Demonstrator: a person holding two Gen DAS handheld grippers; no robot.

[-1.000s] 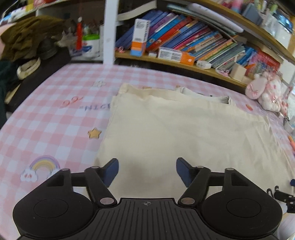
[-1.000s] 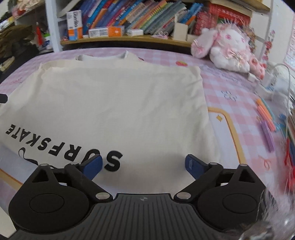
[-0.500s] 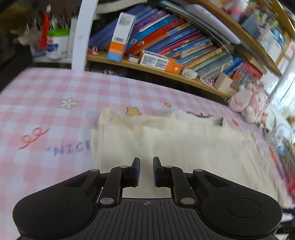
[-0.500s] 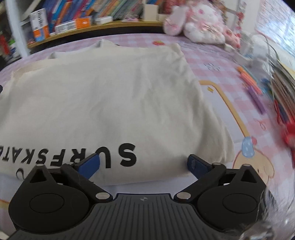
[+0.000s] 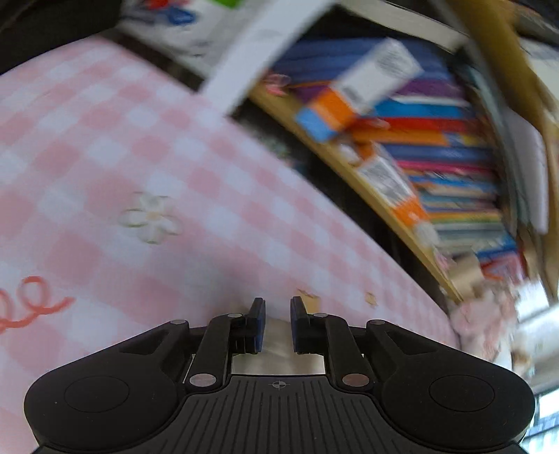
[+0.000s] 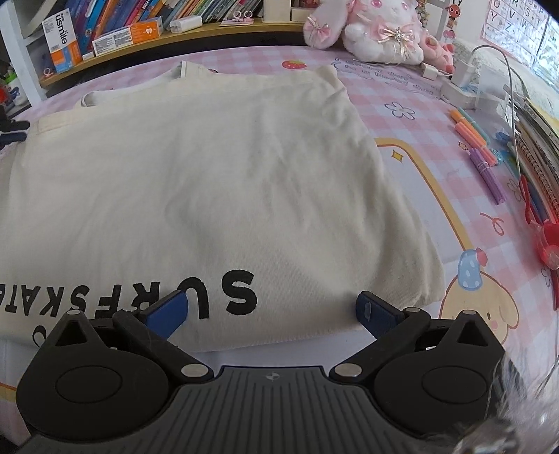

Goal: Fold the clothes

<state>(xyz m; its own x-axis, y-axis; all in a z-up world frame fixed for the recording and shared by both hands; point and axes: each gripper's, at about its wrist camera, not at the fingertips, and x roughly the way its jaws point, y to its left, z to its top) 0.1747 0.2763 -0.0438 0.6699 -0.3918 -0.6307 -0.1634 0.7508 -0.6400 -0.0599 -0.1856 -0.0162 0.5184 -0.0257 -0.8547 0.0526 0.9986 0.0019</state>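
A cream T-shirt [image 6: 227, 167] lies flat on the pink checked tablecloth [image 6: 419, 115], with black "SURFSKATE" lettering near its front hem. My right gripper [image 6: 270, 300] stands open over that hem, one finger at the letter S and the other near the hem's right corner, with nothing between them. My left gripper [image 5: 277, 307] is shut down to a narrow gap at a far corner of the shirt. A strip of cream cloth [image 5: 277, 335] shows low in that gap; I cannot tell if it is pinched. Its dark fingers [image 6: 12, 131] show at the right view's left edge.
A low bookshelf [image 5: 401, 157] full of books and boxes runs along the far side. A pink plush rabbit [image 6: 377, 31] sits at the back right. Markers [image 6: 478, 139], a charger with cable [image 6: 464, 87] and stacked notebooks [image 6: 538, 125] line the right edge.
My left gripper went from open to shut, moved forward to the shirt's far corner and tilted; its view is now blurred. My right gripper stayed open and drew back slightly toward the hem.
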